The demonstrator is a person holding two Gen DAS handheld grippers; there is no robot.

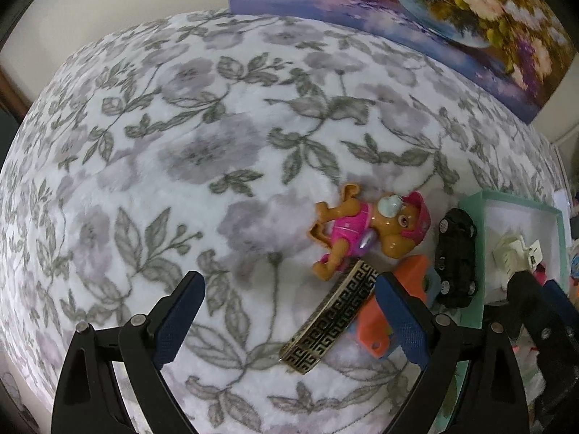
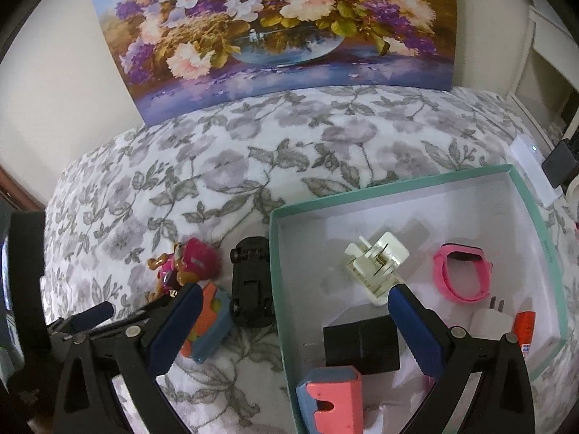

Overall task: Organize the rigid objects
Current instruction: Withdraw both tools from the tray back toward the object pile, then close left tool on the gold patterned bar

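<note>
Pink-capped brown toy pup (image 1: 372, 229), lying sideways

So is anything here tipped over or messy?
Yes. The toy puppy lies flat on the floral blanket, not standing. Beside it the black toy car and patterned bangle lie outside the teal box.

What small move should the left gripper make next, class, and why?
Probably ease the left gripper forward and close on the gold-and-black patterned bangle. Its jaws are open and empty, the bangle lies between them on the floral blanket, outside the mint-green cardboard box.
</note>
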